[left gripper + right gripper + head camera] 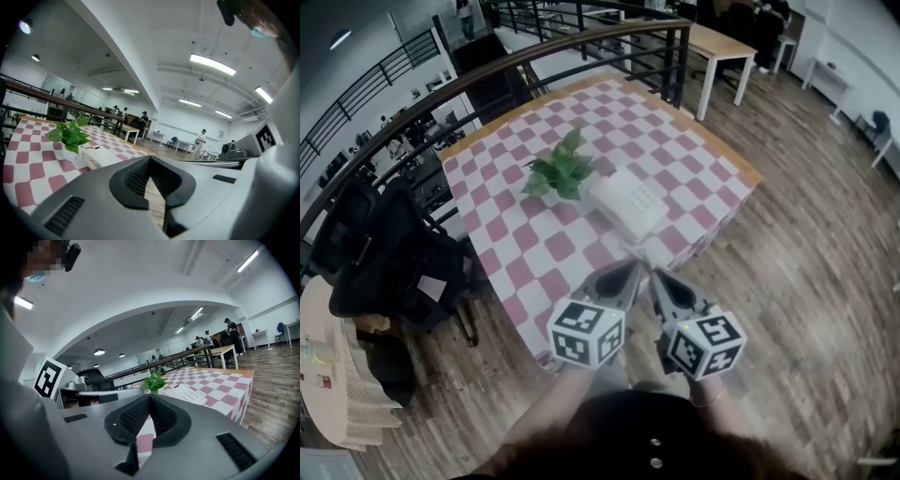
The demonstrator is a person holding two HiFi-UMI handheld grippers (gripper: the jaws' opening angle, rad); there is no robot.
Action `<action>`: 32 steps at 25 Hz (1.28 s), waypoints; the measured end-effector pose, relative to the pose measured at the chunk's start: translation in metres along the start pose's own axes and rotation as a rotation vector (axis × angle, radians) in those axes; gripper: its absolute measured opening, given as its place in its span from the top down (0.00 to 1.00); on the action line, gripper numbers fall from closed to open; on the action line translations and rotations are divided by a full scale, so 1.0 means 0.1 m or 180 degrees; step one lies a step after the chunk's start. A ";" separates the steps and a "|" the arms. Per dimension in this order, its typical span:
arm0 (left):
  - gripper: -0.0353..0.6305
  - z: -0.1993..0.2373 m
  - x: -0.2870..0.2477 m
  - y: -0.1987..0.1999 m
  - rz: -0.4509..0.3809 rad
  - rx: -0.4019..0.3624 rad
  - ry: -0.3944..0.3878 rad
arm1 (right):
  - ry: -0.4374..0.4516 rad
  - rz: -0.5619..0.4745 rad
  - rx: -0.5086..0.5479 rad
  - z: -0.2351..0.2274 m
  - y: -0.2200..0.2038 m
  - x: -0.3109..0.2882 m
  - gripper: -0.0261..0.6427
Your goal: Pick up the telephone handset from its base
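While the left gripper (630, 272) and right gripper (661, 279) hover over the checkered table's (525, 246) near edge in the head view, the white telephone (628, 204) sits ahead, just beside a potted plant (561, 169). Left gripper view: jaws together, empty. Right gripper view: jaws together, empty.

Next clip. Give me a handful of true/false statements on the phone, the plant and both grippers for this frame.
1. The telephone sits on the checked tablecloth next to the potted plant. True.
2. The left gripper and the right gripper both have their jaws together. True.
3. The left gripper is clamped on the telephone. False: it holds nothing and is at the table's near edge, short of the telephone.
4. The potted plant lies tipped on its side. False: it stands upright.
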State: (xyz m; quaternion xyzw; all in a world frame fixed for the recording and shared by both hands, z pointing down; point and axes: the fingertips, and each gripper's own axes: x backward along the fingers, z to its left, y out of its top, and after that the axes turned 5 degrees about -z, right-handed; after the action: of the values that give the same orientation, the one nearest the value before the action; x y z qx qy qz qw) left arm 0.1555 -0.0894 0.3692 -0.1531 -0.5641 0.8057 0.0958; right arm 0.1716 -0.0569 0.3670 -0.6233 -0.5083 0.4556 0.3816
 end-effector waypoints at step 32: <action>0.94 1.75 -0.81 0.26 0.0173 0.0339 0.0370 | 0.0302 0.0338 0.0067 -0.35 0.24 -2.13 0.94</action>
State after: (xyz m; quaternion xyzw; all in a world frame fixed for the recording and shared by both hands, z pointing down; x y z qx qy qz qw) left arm 0.1697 -0.2788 0.4119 -0.2096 -0.5095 0.8266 0.1144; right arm 0.1971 -0.2708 0.3925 -0.6661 -0.4511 0.4505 0.3871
